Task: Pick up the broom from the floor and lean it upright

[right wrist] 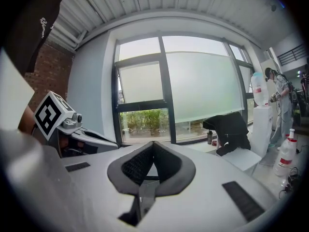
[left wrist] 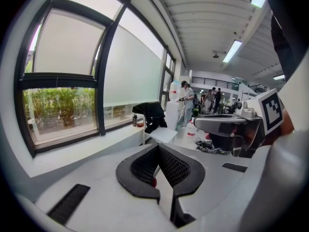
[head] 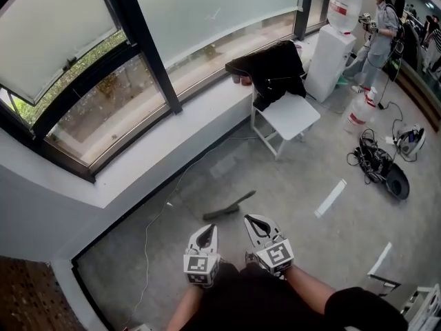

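The broom [head: 229, 205] lies flat on the grey floor just ahead of both grippers, dark bristle head to the left and thin handle angled up to the right. My left gripper [head: 205, 230] and right gripper [head: 253, 220] are held side by side above the floor, near the broom but apart from it. Both point forward at the window wall. In the left gripper view the left gripper [left wrist: 157, 147] has its pads meeting at the tips with nothing between them. In the right gripper view the right gripper [right wrist: 153, 144] is likewise shut and empty. Neither gripper view shows the broom.
A white chair [head: 295, 115] with a black jacket [head: 272, 69] stands by the window ledge [head: 165, 143]. Beyond it are a water dispenser [head: 329, 55], bottles and a person [head: 380, 26]. Cables and gear [head: 375, 163] lie right; a thin cord [head: 155, 219] runs along the floor.
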Demonstrator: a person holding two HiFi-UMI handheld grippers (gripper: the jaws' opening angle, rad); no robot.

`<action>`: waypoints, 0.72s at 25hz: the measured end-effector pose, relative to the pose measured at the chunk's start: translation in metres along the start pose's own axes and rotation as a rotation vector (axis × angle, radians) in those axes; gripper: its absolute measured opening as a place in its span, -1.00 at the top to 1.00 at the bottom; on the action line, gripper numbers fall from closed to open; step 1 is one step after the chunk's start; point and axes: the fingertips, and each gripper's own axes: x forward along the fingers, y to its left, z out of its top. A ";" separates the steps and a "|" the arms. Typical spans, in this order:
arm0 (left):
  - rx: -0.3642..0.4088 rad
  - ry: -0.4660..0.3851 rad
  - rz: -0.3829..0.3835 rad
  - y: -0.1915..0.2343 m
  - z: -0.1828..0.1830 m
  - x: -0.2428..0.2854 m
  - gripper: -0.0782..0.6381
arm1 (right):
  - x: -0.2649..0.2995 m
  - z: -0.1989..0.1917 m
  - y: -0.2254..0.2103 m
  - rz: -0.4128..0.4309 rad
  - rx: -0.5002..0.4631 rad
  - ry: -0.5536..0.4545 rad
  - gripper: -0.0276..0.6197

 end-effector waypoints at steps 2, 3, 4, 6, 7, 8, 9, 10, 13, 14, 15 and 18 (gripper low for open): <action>-0.004 -0.005 0.005 0.001 0.001 0.000 0.76 | 0.001 0.004 0.000 -0.006 0.005 0.007 0.89; -0.005 -0.005 0.006 0.003 0.002 -0.001 0.76 | 0.003 0.006 0.000 -0.007 0.003 0.012 0.89; -0.006 -0.005 0.008 0.005 0.002 0.000 0.76 | 0.004 0.007 0.000 -0.006 -0.002 0.012 0.89; -0.004 -0.001 0.014 0.009 0.003 0.000 0.76 | 0.009 0.006 0.000 0.008 -0.019 0.009 0.89; -0.001 0.005 0.022 0.012 0.005 0.000 0.76 | 0.011 0.004 0.001 0.020 -0.031 0.008 0.89; 0.004 0.012 0.031 0.014 0.006 0.000 0.76 | 0.012 0.003 0.001 0.030 -0.041 0.007 0.89; 0.007 0.014 0.037 0.015 0.008 0.000 0.76 | 0.013 0.003 0.001 0.035 -0.045 0.006 0.89; 0.007 0.006 0.037 0.015 0.009 0.000 0.76 | 0.012 0.004 0.000 0.034 -0.043 0.004 0.89; 0.004 -0.003 0.033 0.012 0.008 0.000 0.76 | 0.009 0.006 -0.002 0.029 -0.031 -0.004 0.89; 0.004 0.005 0.033 0.012 0.006 -0.001 0.76 | 0.008 0.003 -0.003 0.032 -0.035 -0.008 0.89; 0.002 0.010 0.028 0.012 0.005 0.000 0.76 | 0.007 0.001 -0.003 0.031 -0.037 -0.010 0.89; -0.002 0.016 0.019 0.013 0.002 0.002 0.76 | 0.008 -0.004 -0.009 0.018 -0.028 -0.006 0.89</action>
